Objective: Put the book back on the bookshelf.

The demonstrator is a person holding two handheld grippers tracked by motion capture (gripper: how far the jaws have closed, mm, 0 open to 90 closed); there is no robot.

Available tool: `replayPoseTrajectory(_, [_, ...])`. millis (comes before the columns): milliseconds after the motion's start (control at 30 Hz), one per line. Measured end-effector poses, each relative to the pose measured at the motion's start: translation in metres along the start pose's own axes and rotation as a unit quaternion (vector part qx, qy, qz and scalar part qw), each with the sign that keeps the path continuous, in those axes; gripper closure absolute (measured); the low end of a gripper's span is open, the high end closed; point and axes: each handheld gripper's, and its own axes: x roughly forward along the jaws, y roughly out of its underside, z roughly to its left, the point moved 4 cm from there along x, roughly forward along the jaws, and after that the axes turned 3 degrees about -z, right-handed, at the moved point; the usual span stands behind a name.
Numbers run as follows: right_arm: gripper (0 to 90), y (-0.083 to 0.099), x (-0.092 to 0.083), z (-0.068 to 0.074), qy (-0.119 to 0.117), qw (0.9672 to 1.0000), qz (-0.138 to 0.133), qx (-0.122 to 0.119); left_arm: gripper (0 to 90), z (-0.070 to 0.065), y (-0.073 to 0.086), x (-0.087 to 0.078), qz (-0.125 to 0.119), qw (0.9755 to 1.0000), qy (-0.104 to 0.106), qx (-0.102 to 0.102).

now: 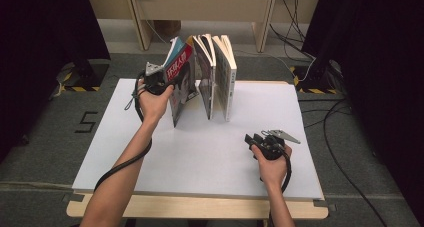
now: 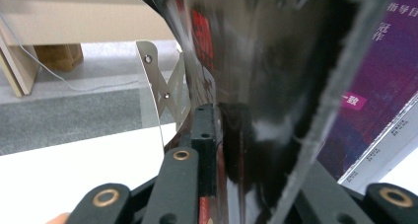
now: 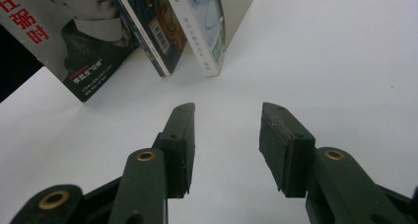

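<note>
White matte tabletop (image 1: 200, 157) bears upright glossy magazine (image 1: 181, 84) between left gripper (image 1: 159, 79) jaws.

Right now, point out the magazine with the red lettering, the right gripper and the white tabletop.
magazine with the red lettering (image 1: 183, 82): high view, on its front cover.
right gripper (image 3: 226, 135): right gripper view, midway between its open jaws.
white tabletop (image 1: 210, 152): high view, on a bare part.

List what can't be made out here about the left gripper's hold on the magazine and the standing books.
- Left gripper view: the glossy magazine sits between the jaws and hides the far jaw, so pad contact is unclear.
- High view: the left hand covers the jaw tips at the magazine.
- Right gripper view: the top edge cuts off the books.
- High view: book titles are too small to read.
</note>
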Motion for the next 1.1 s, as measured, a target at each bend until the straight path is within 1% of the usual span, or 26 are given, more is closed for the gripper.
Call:
replayPoseTrajectory(33, [58.0, 0.0, 0.0, 0.0, 0.0, 1.0, 0.0, 0.0, 74.3, 0.0, -0.001, 0.002, 0.011, 0.9999, -0.001, -0.003])
replayPoseTrajectory(100, [57.9, 0.0, 0.0, 0.0, -0.001, 1.0, 0.002, -0.001, 73.0, 0.0, -0.003, 0.005, 0.014, 0.9999, 0.001, -0.009])
replayPoseTrajectory(133, [57.9, 0.001, 0.0, 0.001, -0.001, 1.0, 0.004, 0.004, 72.7, -0.001, -0.003, 0.005, 0.015, 0.9999, -0.001, -0.008])
replayPoseTrajectory(200, [57.8, 0.0, 0.0, 0.001, -0.001, 1.0, 0.003, 0.003, 72.7, -0.001, -0.005, 0.007, 0.018, 0.9998, -0.002, -0.009])
replayPoseTrajectory(233, [57.8, 0.0, 0.0, -0.001, -0.002, 1.0, 0.001, -0.005, 72.8, -0.001, -0.006, 0.007, 0.022, 0.9997, -0.004, -0.007])
replayPoseTrajectory(267, [57.7, 0.0, 0.0, 0.0, -0.001, 1.0, 0.003, 0.0, 73.4, -0.001, -0.006, 0.008, 0.025, 0.9997, -0.004, -0.007])
replayPoseTrajectory(367, [57.6, 0.0, -0.001, -0.001, -0.001, 1.0, 0.002, 0.002, 76.1, 0.0, -0.008, 0.01, 0.039, 0.9992, -0.008, -0.007])
replayPoseTrajectory(467, [57.5, 0.0, -0.001, -0.001, -0.001, 1.0, 0.005, 0.002, 81.8, 0.001, -0.009, 0.012, 0.054, 0.9985, -0.008, -0.001])
replayPoseTrajectory(533, [57.5, 0.0, -0.001, 0.0, -0.001, 1.0, 0.007, 0.005, 85.0, 0.0, -0.01, 0.013, 0.055, 0.9984, -0.012, 0.001])
replayPoseTrajectory(600, [57.4, 0.0, 0.0, 0.0, -0.001, 1.0, 0.008, 0.005, 85.7, 0.0, -0.01, 0.013, 0.054, 0.9985, -0.01, 0.001])
replayPoseTrajectory(667, [57.4, 0.0, 0.0, 0.0, -0.001, 1.0, 0.008, 0.005, 85.8, 0.0, -0.01, 0.011, 0.046, 0.9989, -0.005, 0.002])
replayPoseTrajectory(700, [57.4, 0.001, 0.0, 0.0, -0.001, 1.0, 0.008, 0.005, 86.0, 0.0, -0.01, 0.009, 0.026, 0.9997, -0.004, 0.002])
replayPoseTrajectory(733, [57.4, 0.001, 0.0, 0.0, -0.002, 1.0, 0.008, 0.005, 86.1, 0.0, -0.011, 0.007, 0.012, 0.9999, -0.004, 0.001])
replayPoseTrajectory(767, [57.4, 0.001, 0.0, 0.0, -0.002, 1.0, 0.008, 0.004, 86.1, 0.0, -0.011, 0.007, 0.012, 0.9999, -0.004, 0.001])
replayPoseTrajectory(800, [57.5, 0.001, 0.0, 0.0, -0.003, 1.0, 0.009, 0.001, 86.2, -0.001, -0.011, 0.006, 0.0, 1.0, -0.005, 0.002])
replayPoseTrajectory(833, [57.5, 0.001, 0.0, 0.0, -0.003, 1.0, 0.009, 0.001, 86.2, -0.002, -0.012, 0.005, -0.011, 0.9998, -0.008, 0.013])
replayPoseTrajectory(867, [57.5, 0.001, 0.001, 0.001, -0.002, 1.0, 0.008, 0.001, 86.2, -0.003, -0.013, 0.005, -0.029, 0.9993, -0.012, 0.021])
replayPoseTrajectory(967, [57.5, 0.001, 0.001, 0.001, -0.003, 1.0, 0.008, 0.0, 86.2, -0.005, -0.014, 0.005, -0.058, 0.9977, -0.019, 0.028])
replayPoseTrajectory(1033, [57.5, 0.001, 0.001, 0.001, -0.002, 1.0, 0.007, 0.001, 86.2, -0.004, -0.014, 0.007, -0.068, 0.997, -0.022, 0.027])
replayPoseTrajectory(1067, [57.5, 0.001, 0.001, 0.0, 0.0, 1.0, 0.007, -0.005, 86.2, -0.004, -0.013, 0.008, -0.072, 0.9969, -0.024, 0.023])
replayPoseTrajectory(1100, [57.4, 0.002, 0.001, 0.001, -0.002, 1.0, 0.009, 0.002, 86.2, -0.003, -0.012, 0.01, -0.075, 0.9966, -0.027, 0.021])
